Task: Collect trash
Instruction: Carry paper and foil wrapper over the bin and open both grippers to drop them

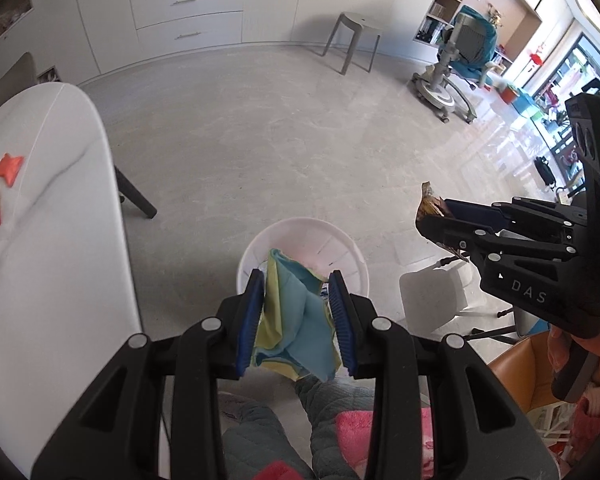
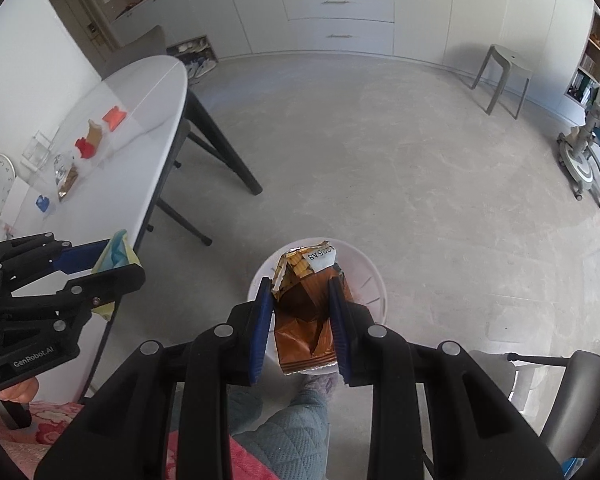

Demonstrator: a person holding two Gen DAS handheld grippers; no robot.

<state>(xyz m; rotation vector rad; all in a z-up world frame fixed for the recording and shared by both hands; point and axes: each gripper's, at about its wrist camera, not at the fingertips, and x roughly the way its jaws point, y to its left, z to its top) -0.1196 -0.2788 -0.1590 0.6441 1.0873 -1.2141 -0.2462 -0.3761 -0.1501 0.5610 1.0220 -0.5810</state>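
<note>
1. The left gripper (image 1: 296,320) points down and forward over the floor, its blue pads closed part-way on a crumpled blue-and-yellow wrapper (image 1: 296,332) that fills the gap between them.
2. Beneath it on the floor stands the white bin (image 1: 256,248); the wrapper hangs above its near rim.
3. The right gripper (image 2: 302,320) tilts down the same way, its pads pinching a torn brown snack packet (image 2: 304,320) from both sides, over the same bin.
4. In the left wrist view the right gripper reaches in from the right, level, its tips toward the bin.
5. More wrappers (image 2: 85,147) lie on the white table (image 2: 140,168), well apart from the bin.
</note>
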